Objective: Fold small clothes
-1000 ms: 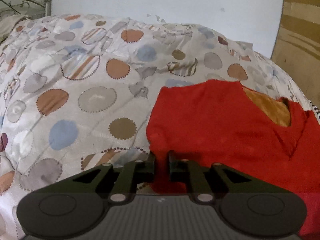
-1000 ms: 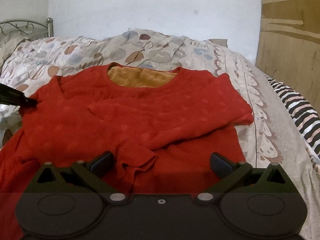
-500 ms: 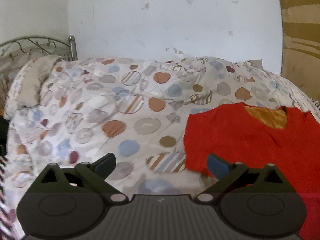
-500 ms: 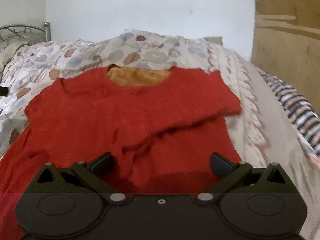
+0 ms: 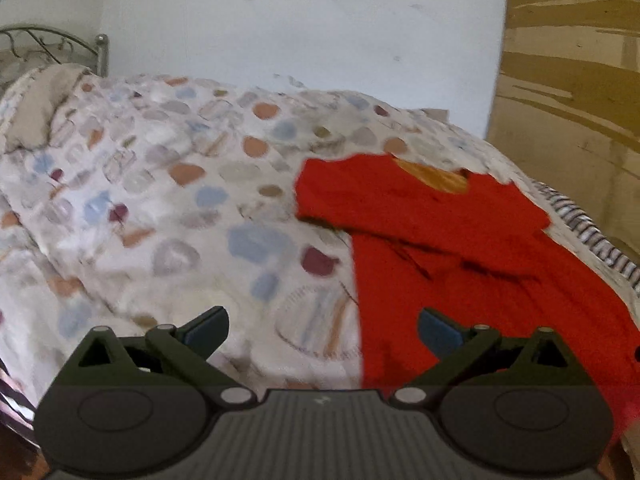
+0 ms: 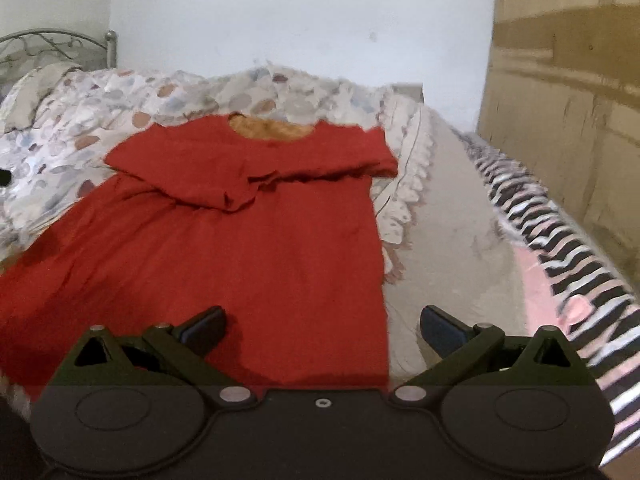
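- Left gripper (image 5: pixel 322 326) has its jaws spread wide with nothing between them; it hangs over the quilt (image 5: pixel 160 208), and its right finger sits in front of the left edge of the red top (image 5: pixel 460 280).
- Right gripper (image 6: pixel 322 324) is likewise spread wide and holds nothing; its left finger is over the hem end of the top (image 6: pixel 240 248), its right finger over the plain sheet (image 6: pixel 452 240).
- The top lies flat on the bed, long axis running away from both cameras: neckline at the far end towards the wall (image 6: pixel 300 20), hem nearest the grippers.
- An orange lining (image 6: pixel 272 130) shows inside the neck opening.
- Both sleeves are folded in across the chest, making a band across the upper part of the top.
- The right view shows the whole top, its right edge next to the quilt's scalloped border, then the sheet and a striped cloth (image 6: pixel 560 248) by the wooden panel (image 6: pixel 568 100).
- The left view shows what the right mostly cuts off: the broad spotted quilt left of the top, a pillow (image 5: pixel 40 108) and the metal bedhead (image 5: pixel 52 44).
- Both views are blurred.
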The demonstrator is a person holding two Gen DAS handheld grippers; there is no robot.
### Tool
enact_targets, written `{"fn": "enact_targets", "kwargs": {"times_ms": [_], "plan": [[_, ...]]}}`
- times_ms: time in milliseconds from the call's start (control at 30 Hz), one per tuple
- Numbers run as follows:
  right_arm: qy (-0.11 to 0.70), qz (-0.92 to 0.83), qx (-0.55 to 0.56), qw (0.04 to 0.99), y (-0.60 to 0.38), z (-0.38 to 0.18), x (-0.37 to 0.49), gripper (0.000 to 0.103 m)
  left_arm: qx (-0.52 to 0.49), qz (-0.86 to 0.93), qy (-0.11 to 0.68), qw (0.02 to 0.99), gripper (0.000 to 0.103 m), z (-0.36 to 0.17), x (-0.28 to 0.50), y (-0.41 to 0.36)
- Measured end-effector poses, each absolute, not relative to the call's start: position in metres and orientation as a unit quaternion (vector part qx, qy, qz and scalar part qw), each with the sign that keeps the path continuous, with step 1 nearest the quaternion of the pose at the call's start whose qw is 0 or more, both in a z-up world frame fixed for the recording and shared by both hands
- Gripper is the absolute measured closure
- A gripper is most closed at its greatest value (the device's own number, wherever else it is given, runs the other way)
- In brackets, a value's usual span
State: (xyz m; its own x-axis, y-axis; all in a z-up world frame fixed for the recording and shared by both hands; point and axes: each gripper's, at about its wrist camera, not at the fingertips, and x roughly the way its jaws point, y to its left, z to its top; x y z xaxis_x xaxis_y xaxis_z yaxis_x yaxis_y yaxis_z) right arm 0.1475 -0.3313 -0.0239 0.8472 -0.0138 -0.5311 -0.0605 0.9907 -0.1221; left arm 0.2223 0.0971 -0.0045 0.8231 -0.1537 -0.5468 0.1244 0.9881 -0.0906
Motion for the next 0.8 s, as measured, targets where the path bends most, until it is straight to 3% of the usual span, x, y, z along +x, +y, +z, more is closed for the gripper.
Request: {"fn": "enact_targets", "kwargs": {"times_ms": [300,467,633,800], "plan": [[0.284,0.008,-0.223,0.932,-0.312,-0.047,0.074,0.0,0.058,-0.102,0.276,0.954,0.001,-0.027,0.188,0.067],[0.291,-0.025,-0.288,0.912,-0.303,-0.086,0.073,0.0,0.078,-0.119,0.279,0.95,0.001,-0.032,0.179,0.053],[0.284,-0.092,-0.435,0.849,-0.29,-0.138,0.093,0.001,0.09,-0.123,0.286,0.946,0.001,-0.032,0.174,0.053],[0.229,-0.09,-0.489,0.837,-0.285,-0.147,0.09,0.001,0.101,-0.118,0.294,0.943,0.001,-0.032,0.171,0.059]]}}
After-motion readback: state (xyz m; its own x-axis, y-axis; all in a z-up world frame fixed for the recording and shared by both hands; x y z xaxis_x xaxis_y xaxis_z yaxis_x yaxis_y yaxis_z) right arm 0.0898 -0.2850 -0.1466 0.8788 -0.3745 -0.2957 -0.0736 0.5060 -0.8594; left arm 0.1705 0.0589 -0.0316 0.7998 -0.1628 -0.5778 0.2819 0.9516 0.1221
